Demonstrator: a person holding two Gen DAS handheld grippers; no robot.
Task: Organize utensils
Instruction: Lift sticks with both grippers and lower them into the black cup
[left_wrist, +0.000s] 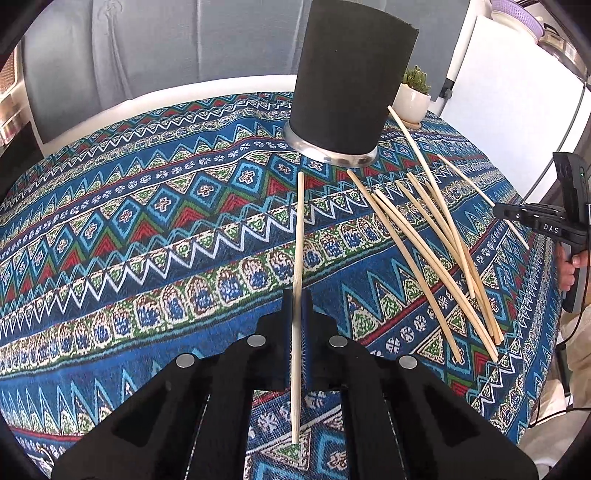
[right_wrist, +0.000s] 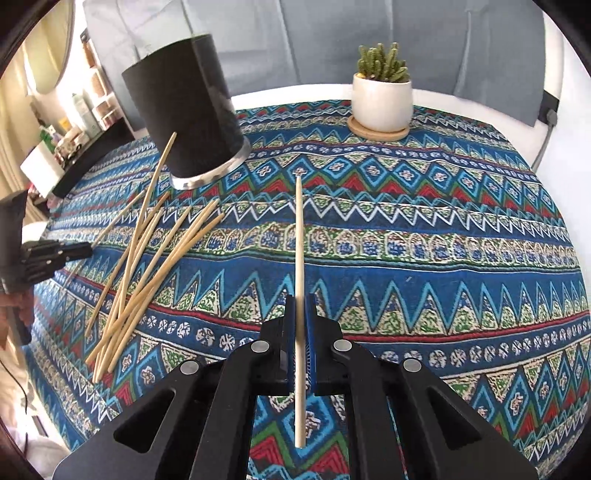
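In the left wrist view my left gripper (left_wrist: 297, 301) is shut on a single wooden chopstick (left_wrist: 298, 229) that points up toward the black cylindrical holder (left_wrist: 351, 81). Several loose chopsticks (left_wrist: 436, 251) lie crossed on the patterned tablecloth to the right of it. In the right wrist view my right gripper (right_wrist: 301, 301) is shut on another chopstick (right_wrist: 300, 236), its tip aimed to the right of the black holder (right_wrist: 188, 114). The chopstick pile (right_wrist: 147, 258) lies to the left. Each gripper also shows at the edge of the other's view, the right gripper (left_wrist: 517, 216) and the left gripper (right_wrist: 83, 251).
A cactus in a white pot (right_wrist: 382, 99) stands on a wooden coaster at the back of the table; the same pot (left_wrist: 413, 101) sits just behind the holder. The blue patterned tablecloth (right_wrist: 443, 240) covers the round table. A hand (left_wrist: 570, 269) grips the right tool's handle.
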